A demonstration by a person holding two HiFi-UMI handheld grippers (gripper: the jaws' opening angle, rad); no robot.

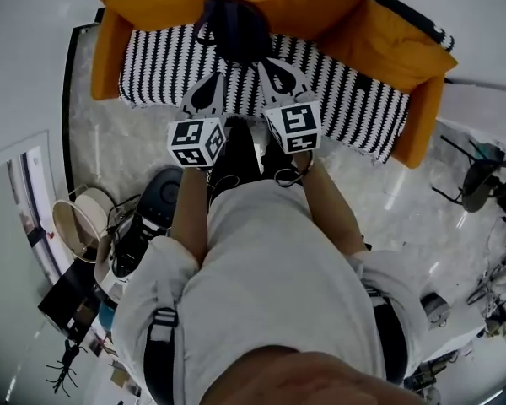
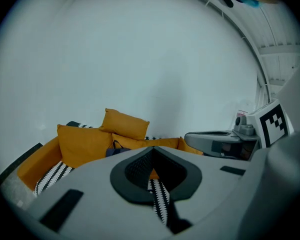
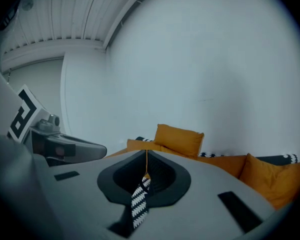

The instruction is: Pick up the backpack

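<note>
A dark backpack [image 1: 236, 28] stands on the striped seat of the sofa [image 1: 164, 62], leaning against the orange back cushions. In the left gripper view only its top and handle [image 2: 115, 150] show above the jaws. My left gripper [image 1: 213, 81] and right gripper [image 1: 271, 66] are side by side in front of the sofa, pointing at the backpack and short of it. Both are shut with nothing between their jaws. In their own views the left gripper [image 2: 152, 150] and the right gripper [image 3: 146, 153] show closed tips with the sofa beyond.
Orange cushions [image 1: 388, 40] line the sofa's back and arms. On the pale floor to my left stand a round white fan-like object [image 1: 80, 222] and dark gear [image 1: 156, 197]. A black chair [image 1: 485, 175] stands to the right. A white wall rises behind the sofa.
</note>
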